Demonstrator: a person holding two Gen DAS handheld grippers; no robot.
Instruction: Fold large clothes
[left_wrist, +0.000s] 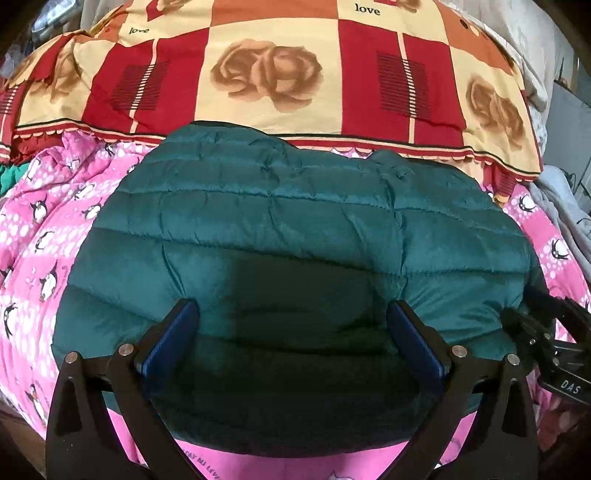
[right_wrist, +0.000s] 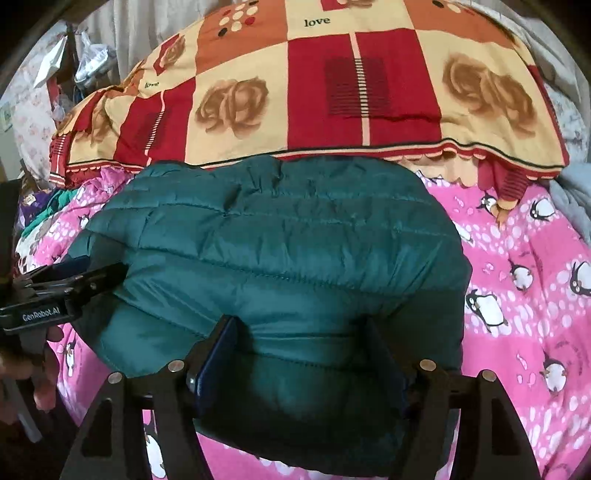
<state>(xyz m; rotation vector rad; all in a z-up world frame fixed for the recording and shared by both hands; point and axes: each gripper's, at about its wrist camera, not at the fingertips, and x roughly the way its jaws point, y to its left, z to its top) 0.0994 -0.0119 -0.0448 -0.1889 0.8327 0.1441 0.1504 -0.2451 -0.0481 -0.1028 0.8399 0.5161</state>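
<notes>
A dark green quilted puffer jacket (left_wrist: 280, 221) lies folded in a bundle on a pink penguin-print bedsheet (left_wrist: 33, 243). My left gripper (left_wrist: 291, 314) is open, its blue-padded fingers spread wide over the near edge of the jacket, holding nothing. My right gripper (right_wrist: 301, 332) is also open, with its fingers on either side of the jacket's (right_wrist: 280, 236) near edge. Each gripper shows in the other's view: the right one at the far right (left_wrist: 543, 332), the left one at the far left (right_wrist: 74, 284).
A red and cream rose-print quilt (left_wrist: 266, 74) lies across the bed behind the jacket. Grey fabric (left_wrist: 561, 206) hangs at the right side. Clutter and bags (right_wrist: 85, 59) stand at the back left beyond the bed.
</notes>
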